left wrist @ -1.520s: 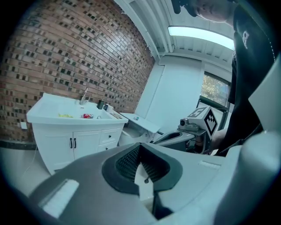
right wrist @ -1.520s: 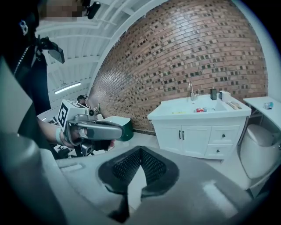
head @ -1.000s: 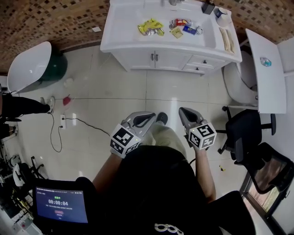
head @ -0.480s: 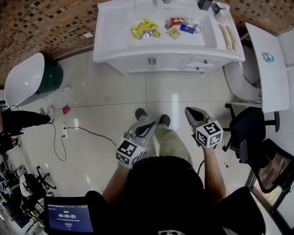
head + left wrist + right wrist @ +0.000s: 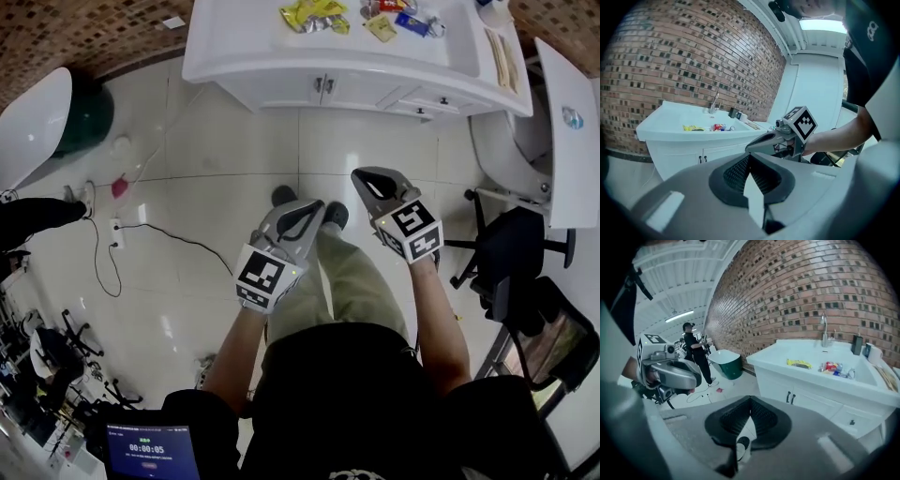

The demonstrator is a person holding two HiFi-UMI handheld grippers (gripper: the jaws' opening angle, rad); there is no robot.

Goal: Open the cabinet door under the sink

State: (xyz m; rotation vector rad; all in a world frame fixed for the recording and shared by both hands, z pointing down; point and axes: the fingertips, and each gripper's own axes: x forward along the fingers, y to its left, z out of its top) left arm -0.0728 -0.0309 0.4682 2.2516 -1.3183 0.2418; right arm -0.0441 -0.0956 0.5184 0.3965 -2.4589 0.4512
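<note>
Fingers first: the left gripper (image 5: 750,157) had its fingers (image 5: 693,192) shut tip to tip with nothing between them, and same deal for the right gripper (image 5: 750,399), closed and empty. Both were held out in front of the person, side by side over the floor (image 5: 234,169), well apart from the target.

The cabinet doors (image 5: 291,92) sat shut under the white sink unit (image 5: 225,56), which stood at the far edge of the floor against the brick wall (image 5: 75,28). The two handles (image 5: 324,84) were right next to each other where the doors meet.

So this looked like the approach step to me. To do it well I'd say: get much closer and lower, spread one pair of fingers before reaching in, then pinch just one handle square-on. They looked like thin dark vertical bars, probably metal and slick, so a shallow grab could slip. Then pull along the door's swing, not straight back.

Materials: the doors were smooth, flat white panels, and the floor was glossy pale tile. The finger pads had a dark ribbed lining inside grey shells. Crinkly wrappers (image 5: 314,11) lay in the basin, and small drawers (image 5: 422,101) sat just to the right of the doors, so it'd be easy to grab the wrong pull.
</note>
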